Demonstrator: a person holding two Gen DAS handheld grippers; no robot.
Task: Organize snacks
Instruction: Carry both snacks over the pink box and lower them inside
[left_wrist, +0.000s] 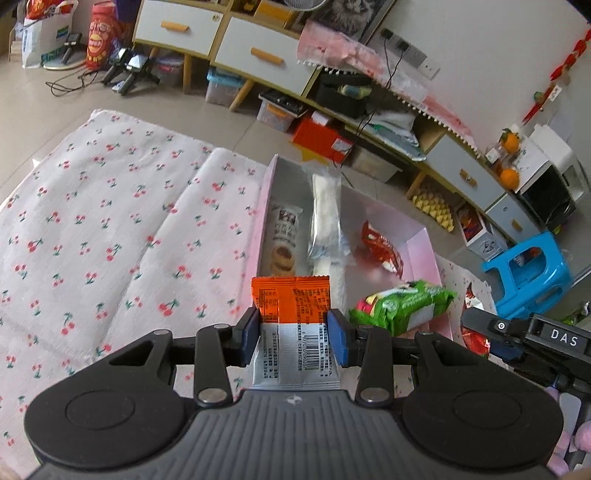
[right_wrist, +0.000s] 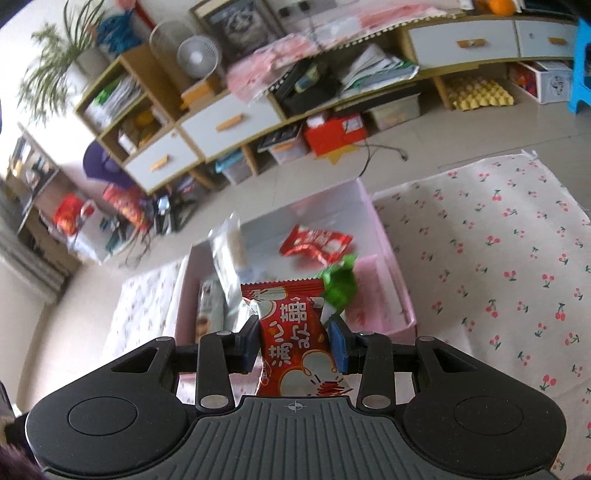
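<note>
1. We see the shallow pink cardboard box (left_wrist: 424, 254) just ahead of and below both hand-held grippers, its long axis running away from them; neither is clearly nearer.
2. Our left hand-held gripper (left_wrist: 293, 334) is narrowed onto an orange-and-silver foil snack packet (left_wrist: 291, 314).
3. Our right hand-held gripper (right_wrist: 295, 343) pinches a red printed candy wrapper (right_wrist: 295, 332).
</note>
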